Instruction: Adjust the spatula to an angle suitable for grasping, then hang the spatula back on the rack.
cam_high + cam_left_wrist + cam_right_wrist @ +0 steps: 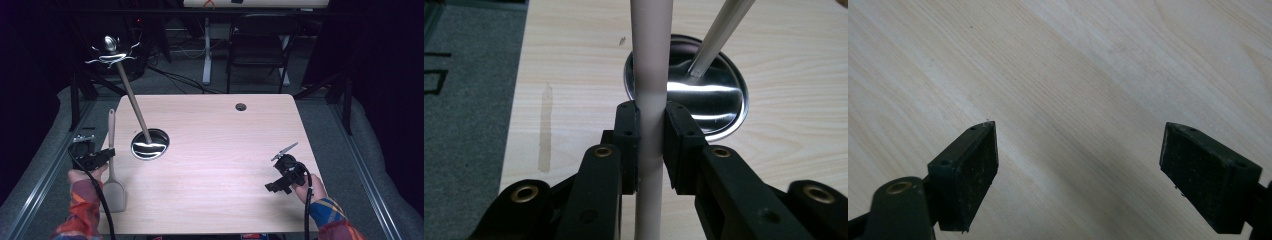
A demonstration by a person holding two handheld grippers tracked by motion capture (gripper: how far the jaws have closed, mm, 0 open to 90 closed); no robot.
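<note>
My left gripper (651,145) clamps the spatula (113,170) handle near the tabletop's left edge, beside the metal bowl (150,145) — I'd lift it level. My right gripper (1080,170) gapes, empty.

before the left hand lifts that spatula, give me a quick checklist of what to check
1. Left gripper fingers shut on the spatula handle: ok.
2. Grip centred on the handle: ok, seen in the left gripper view.
3. Spatula blade flat on the table: ok.
4. Metal cup with the long utensil close beside the handle: not ok, little clearance.
5. Right gripper open, away from the spatula: ok.
6. Grip firmness: cannot tell.
</note>
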